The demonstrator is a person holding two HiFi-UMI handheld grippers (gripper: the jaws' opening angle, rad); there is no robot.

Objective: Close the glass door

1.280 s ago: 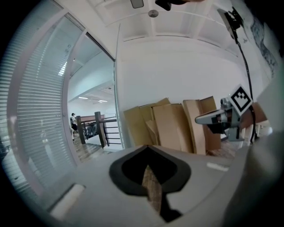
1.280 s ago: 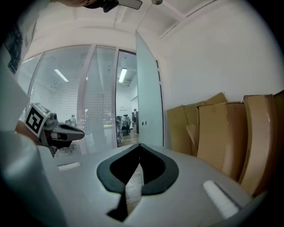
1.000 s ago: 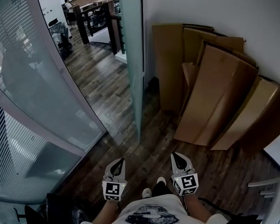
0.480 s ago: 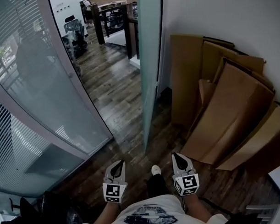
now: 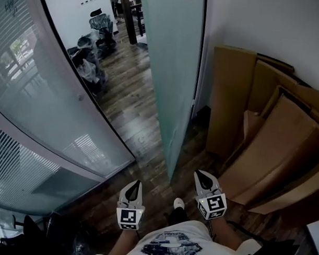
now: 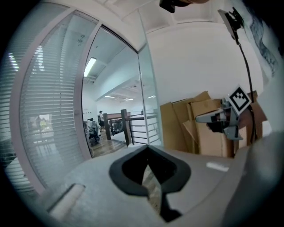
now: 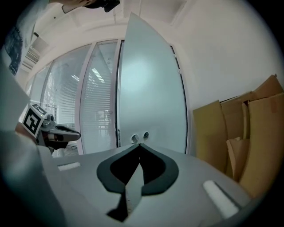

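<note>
Head view, read left to right. Glazed partition (image 5: 49,107) with blinds behind it runs along my 9 to 11 o'clock. Left claw (image 5: 134,186) sits low at 7 o'clock and points forward. In the left gripper view I read its jaws as tip to tip with nothing held; only wooden floor (image 5: 129,94) shows through the gap lower down. The doorway at 11 to 12 o'clock opens onto a room with dark chairs (image 5: 96,27). Glass door (image 5: 176,71), frosted, stands ajar at 12 o'clock, swung back toward the white wall (image 5: 260,16), with its free edge nearest me. Right claw (image 5: 202,174) is at 5 o'clock, jaws pressed together and empty. Right gripper view has the door straight ahead, with two round fittings (image 7: 135,138) just above the claw tips. Both claws are apart from the door. Cardboard sheets (image 5: 269,141) lean on the wall at 2 to 3 o'clock.
</note>
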